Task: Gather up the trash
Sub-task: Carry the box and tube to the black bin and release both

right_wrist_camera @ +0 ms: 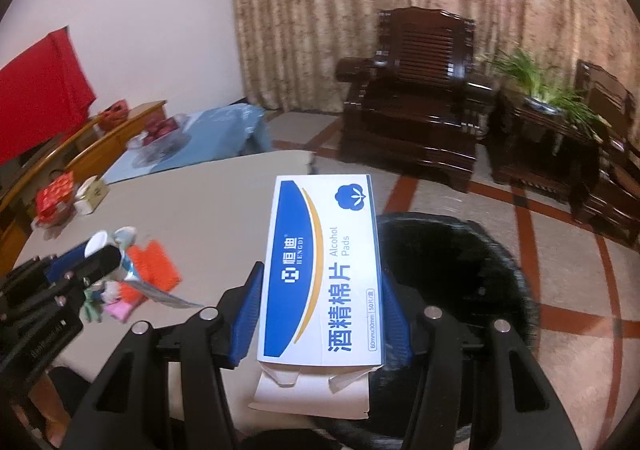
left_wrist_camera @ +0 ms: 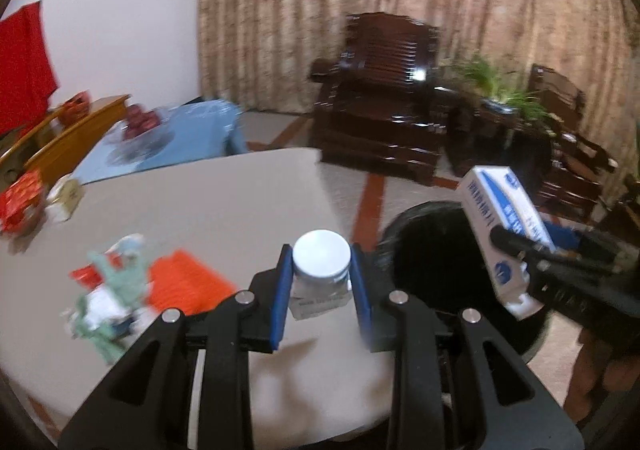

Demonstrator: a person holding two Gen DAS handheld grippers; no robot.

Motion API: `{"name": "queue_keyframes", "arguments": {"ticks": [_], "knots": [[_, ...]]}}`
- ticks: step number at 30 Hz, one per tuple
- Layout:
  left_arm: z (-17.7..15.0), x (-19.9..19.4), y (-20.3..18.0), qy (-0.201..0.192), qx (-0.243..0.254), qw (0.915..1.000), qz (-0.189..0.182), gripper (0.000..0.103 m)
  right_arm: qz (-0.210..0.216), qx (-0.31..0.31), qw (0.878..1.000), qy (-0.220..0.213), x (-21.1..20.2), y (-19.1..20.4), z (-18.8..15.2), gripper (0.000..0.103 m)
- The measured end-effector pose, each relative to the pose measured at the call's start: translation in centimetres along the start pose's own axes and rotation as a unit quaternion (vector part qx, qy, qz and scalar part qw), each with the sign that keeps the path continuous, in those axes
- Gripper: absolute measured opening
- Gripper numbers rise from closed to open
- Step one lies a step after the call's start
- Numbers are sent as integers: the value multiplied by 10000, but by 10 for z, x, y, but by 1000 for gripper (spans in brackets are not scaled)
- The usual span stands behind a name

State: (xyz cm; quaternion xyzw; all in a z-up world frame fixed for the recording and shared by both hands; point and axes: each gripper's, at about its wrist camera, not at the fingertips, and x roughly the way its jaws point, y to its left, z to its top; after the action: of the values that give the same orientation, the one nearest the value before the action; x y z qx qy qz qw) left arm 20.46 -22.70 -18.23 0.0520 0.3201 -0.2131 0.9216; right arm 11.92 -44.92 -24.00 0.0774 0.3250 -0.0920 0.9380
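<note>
While your left tool (left_wrist_camera: 320,282) clamps the white-lidded jar (left_wrist_camera: 321,264) between its blue pads, your right tool (right_wrist_camera: 320,314) grips the alcohol pad box (right_wrist_camera: 320,270); just beyond both, off the surface (left_wrist_camera: 208,202), sits the black bin (right_wrist_camera: 452,262).

Showing a dim, warm indoor light with a reddish cast, soft shadows lying under the left tool (left_wrist_camera: 321,282) on the bench (left_wrist_camera: 224,202). Smearing with motion blur through the left wrist view, worst on the litter pile (left_wrist_camera: 116,282) and armchair (left_wrist_camera: 380,98), staying sharper in the right wrist view. Bowing straight lines toward the dark round fisheye edges, catching small glints on the chair's polished wood.
</note>
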Motion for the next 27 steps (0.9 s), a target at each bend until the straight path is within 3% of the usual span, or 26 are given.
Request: {"name": "queue_keyframes", "arguments": {"ticks": [7, 13, 18, 20, 22, 27], "knots": [[25, 36, -79, -98, 238, 9978, -618, 27, -393, 358, 9983, 236, 21, -72, -14, 54], [6, 78, -127, 172, 417, 9948, -911, 27, -630, 630, 9945, 555, 45, -115, -38, 54], [-14, 107, -138, 475, 475, 9928, -988, 28, -670, 695, 9920, 812, 66, -134, -48, 56], [-22, 120, -139, 648, 519, 9917, -981, 30, -679, 666, 9910, 942, 75, -136, -52, 67], [-26, 125, -136, 720, 552, 9912, -967, 44, -759, 597, 9909, 938, 77, -134, -55, 68], [-28, 116, -111, 714, 498, 9926, -843, 51, -750, 692, 9909, 883, 66, -131, -56, 68]]}}
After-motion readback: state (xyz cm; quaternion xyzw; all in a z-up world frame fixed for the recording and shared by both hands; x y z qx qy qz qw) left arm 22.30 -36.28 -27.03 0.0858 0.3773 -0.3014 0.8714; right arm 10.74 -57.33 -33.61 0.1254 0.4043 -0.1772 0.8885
